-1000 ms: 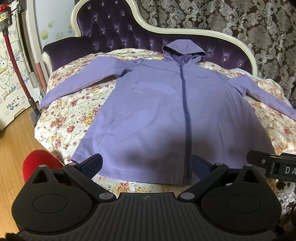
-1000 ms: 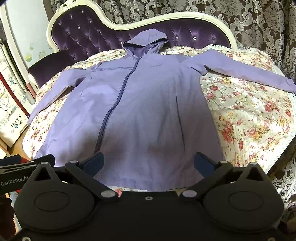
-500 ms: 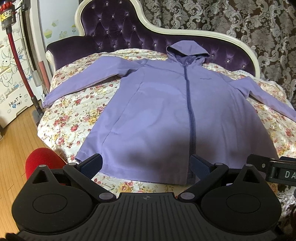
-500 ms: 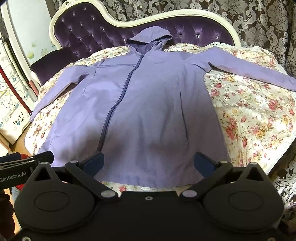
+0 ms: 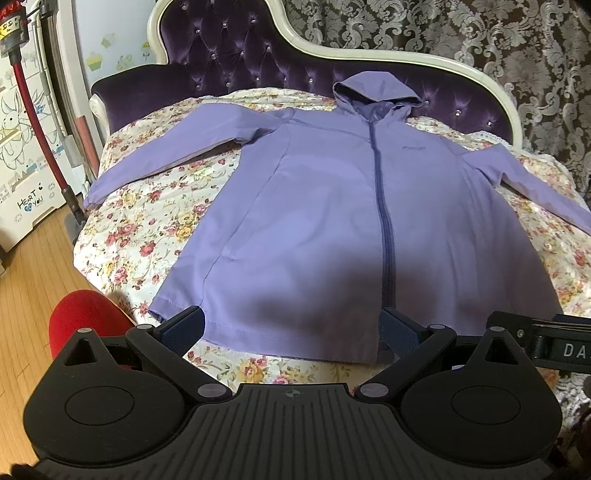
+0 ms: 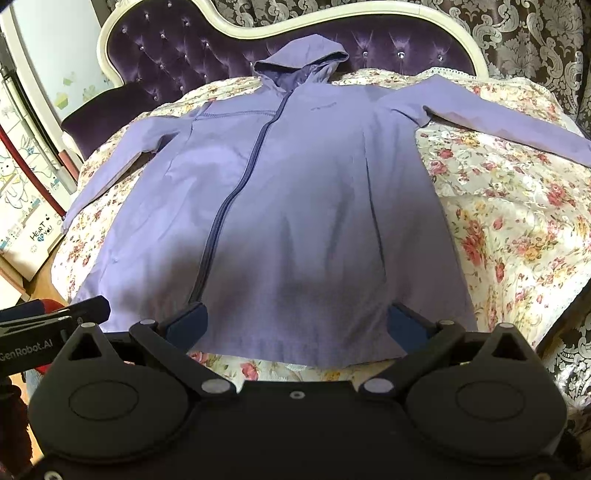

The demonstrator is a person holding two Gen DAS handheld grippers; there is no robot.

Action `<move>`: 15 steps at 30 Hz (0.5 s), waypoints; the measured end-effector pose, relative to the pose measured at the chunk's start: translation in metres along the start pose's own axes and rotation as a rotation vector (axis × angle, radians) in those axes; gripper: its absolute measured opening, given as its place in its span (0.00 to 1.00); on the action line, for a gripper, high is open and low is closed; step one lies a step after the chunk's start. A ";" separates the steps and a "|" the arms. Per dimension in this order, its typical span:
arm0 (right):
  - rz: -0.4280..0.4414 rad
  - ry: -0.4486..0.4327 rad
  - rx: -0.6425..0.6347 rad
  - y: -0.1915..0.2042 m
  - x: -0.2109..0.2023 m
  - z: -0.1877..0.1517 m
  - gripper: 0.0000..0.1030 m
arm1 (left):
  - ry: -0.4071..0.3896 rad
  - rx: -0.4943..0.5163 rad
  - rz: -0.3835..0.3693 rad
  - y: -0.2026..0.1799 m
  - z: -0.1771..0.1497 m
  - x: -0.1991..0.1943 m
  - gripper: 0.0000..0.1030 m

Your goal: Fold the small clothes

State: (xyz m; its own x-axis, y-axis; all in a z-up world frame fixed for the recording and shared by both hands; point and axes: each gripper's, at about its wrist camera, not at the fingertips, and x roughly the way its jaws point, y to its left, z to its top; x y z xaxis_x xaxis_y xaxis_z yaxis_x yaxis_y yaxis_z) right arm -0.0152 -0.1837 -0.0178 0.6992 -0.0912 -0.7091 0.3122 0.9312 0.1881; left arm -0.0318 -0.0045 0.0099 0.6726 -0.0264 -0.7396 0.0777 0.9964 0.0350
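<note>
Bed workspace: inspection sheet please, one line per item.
Surface: bed with floral cover, nothing seen wrong.
Job's things: purple jacket flat, face up, zipped, sleeves spread, hood at the headboard; no fold yet.
Clutter: nothing seen on the bed.
Grippers: left claw and right claw open, near the hem, holding nothing.
Cables: nothing seen.
Surroundings: curtain behind, vacuum and drawers at left, red object on the wood floor.
</note>
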 end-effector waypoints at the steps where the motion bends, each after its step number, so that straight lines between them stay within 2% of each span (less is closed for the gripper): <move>1: -0.001 0.001 0.001 0.000 0.000 0.000 0.99 | 0.003 0.001 -0.001 0.001 0.000 0.001 0.99; 15: 0.010 0.046 -0.019 0.006 0.010 0.006 0.99 | 0.030 -0.013 -0.020 0.011 0.003 0.013 0.99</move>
State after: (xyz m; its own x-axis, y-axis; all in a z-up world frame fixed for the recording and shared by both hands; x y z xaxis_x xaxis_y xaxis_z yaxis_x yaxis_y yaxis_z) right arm -0.0028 -0.1814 -0.0200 0.6718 -0.0656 -0.7379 0.2923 0.9387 0.1826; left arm -0.0205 0.0055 0.0029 0.6484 -0.0442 -0.7600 0.0813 0.9966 0.0114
